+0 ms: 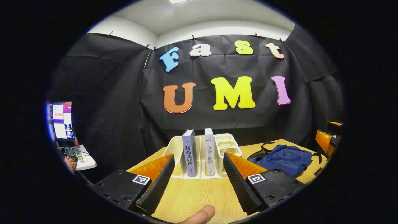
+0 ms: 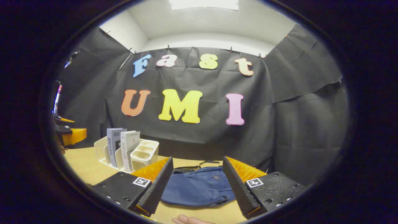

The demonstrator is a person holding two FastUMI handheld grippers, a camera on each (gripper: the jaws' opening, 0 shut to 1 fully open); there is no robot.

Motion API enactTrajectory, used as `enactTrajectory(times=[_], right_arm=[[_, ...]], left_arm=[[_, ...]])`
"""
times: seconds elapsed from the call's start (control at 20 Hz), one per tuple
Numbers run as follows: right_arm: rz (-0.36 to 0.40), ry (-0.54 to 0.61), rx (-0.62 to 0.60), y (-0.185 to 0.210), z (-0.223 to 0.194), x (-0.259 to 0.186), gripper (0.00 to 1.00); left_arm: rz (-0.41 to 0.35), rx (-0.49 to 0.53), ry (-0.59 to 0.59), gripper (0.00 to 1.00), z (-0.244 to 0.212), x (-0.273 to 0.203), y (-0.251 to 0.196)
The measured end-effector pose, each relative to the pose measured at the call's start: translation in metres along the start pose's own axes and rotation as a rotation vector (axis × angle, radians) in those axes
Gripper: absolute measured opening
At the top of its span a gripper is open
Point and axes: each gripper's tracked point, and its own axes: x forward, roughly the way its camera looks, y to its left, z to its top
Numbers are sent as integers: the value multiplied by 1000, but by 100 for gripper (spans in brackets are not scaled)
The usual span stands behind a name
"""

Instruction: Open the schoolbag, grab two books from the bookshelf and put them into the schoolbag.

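While both tools hang level above the wooden surface (image 1: 192, 196), neither grasps anything. Seen in the left gripper view, the left tool (image 1: 196, 183) points straight at the white bookshelf (image 1: 174, 149), its fingers spread wide with bare wood between them; a fingertip (image 1: 200, 215) of the holding hand pokes in at the bottom edge. Two books stand upright in the bookshelf's slots, spines facing the camera: a blue-grey book (image 1: 189, 152) on the left and a pale grey book (image 1: 209, 152) just beside it on the right, a thin divider between them. Empty small compartments sit on the bookshelf's right end.

Off to the right of the bookshelf, the blue schoolbag (image 1: 286, 158) lies flat on the surface, looking closed, its dark straps trailing toward the bookshelf. The other tool's orange body shows beyond the bag at the far right edge.

From the right gripper view, the right tool (image 2: 197, 186) is likewise released, fingers wide apart, aimed at the schoolbag (image 2: 197, 186), which lies between and beyond the fingers without touching them. A bit of the holding hand (image 2: 186, 220) shows at the bottom. A monitor (image 1: 60, 121) glows on a side desk at the left.
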Motion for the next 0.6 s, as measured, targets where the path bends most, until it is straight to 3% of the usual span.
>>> enactTrajectory(times=[0.05, 0.2, 0.6], right_arm=[[-9, 14, -6, -1, -4, -1, 93], [-20, 40, -13, 1, -8, -4, 98], [4, 0, -24, 8, 2, -8, 95]], left_arm=[[-8, 2, 4, 98, -1, -1, -1], [-10, 13, 2, 98, 0, -2, 3], [-15, -11, 18, 98, -5, -1, 7]])
